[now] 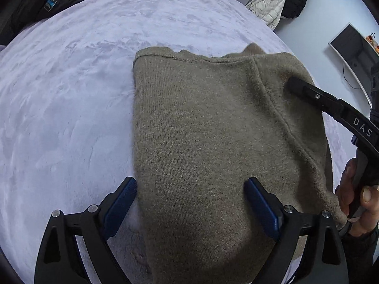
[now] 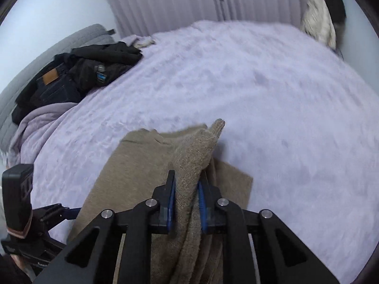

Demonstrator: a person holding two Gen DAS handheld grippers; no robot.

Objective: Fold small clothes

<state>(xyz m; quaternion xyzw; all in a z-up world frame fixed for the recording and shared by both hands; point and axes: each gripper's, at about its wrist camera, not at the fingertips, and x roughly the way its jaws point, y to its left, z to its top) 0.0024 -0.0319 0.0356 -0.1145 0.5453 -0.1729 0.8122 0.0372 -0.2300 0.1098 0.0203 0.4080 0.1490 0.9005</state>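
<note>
A brown knit garment (image 1: 201,130) lies folded on the pale lilac bedspread (image 1: 71,94). My left gripper (image 1: 190,187) hangs wide open over its near part, blue pads apart, with nothing pinched. In the right wrist view the same garment (image 2: 142,165) lies below, and my right gripper (image 2: 187,184) is shut on a raised fold of it, which sticks up past the fingertips. The right gripper also shows in the left wrist view as a black finger (image 1: 308,92) resting on the garment's right side, held by a person's hand (image 1: 355,194).
A pile of dark clothes (image 2: 78,75) lies at the bed's far left corner. A cream quilted jacket (image 1: 267,7) and a black garment hang at the far right by the wall. A monitor (image 1: 355,52) stands at the right. The left gripper's body (image 2: 23,213) sits low left.
</note>
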